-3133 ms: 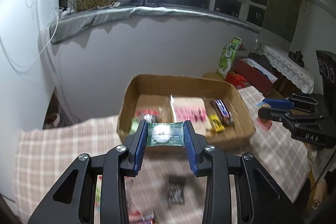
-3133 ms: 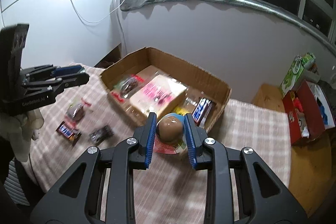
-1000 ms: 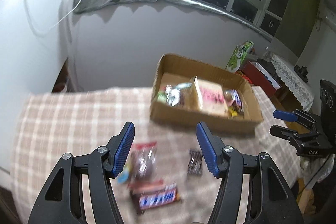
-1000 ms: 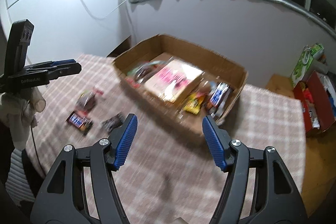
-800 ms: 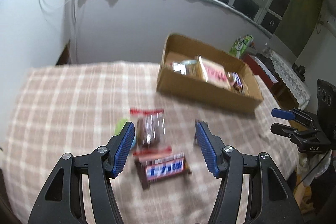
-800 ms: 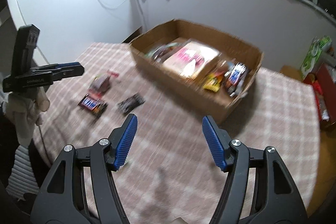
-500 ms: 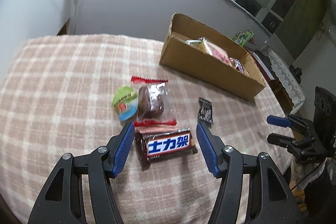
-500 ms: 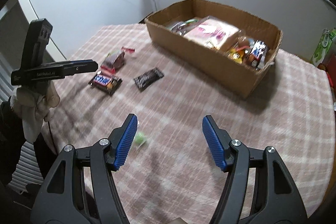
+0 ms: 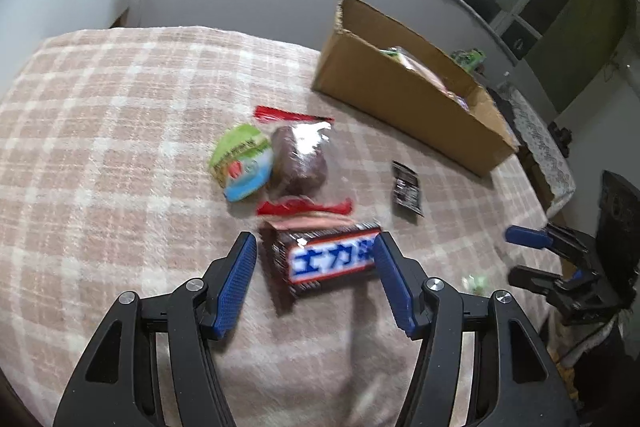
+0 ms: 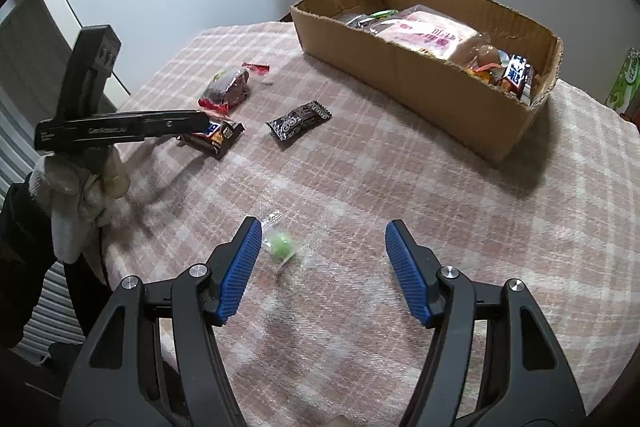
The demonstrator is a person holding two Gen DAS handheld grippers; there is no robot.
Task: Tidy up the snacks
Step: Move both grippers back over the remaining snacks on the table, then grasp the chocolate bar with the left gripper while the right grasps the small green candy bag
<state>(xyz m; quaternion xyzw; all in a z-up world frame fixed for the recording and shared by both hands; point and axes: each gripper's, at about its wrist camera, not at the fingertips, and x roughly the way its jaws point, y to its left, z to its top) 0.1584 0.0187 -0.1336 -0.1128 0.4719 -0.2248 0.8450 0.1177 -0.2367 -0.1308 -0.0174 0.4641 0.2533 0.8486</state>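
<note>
Fingers of both grippers are held apart, nothing gripped, above a checked cloth (image 9: 100, 131).
Left gripper (image 9: 315, 281) is spread around a chocolate bar (image 9: 326, 263); right gripper (image 10: 320, 269) is parted, a green candy (image 10: 280, 245) beside its left finger; cardboard box (image 10: 420, 87) is seen at one o'clock.

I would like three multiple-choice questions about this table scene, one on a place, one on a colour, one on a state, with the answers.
1. Where does the small green candy lie?
A. in the cardboard box
B. on the checked cloth, just beside the right gripper's left finger
C. on the floor

2. What colour are the gripper pads?
A. blue
B. red
C. yellow

3. How does the left gripper stand at the chocolate bar?
A. shut on it
B. open, a finger at either end of it
C. far from it

Answers: 1 B, it rests on the cloth outside the box; 2 A, ribbed blue pads; 3 B, the bar still lies on the cloth, with a gap visible at the left pad.
</note>
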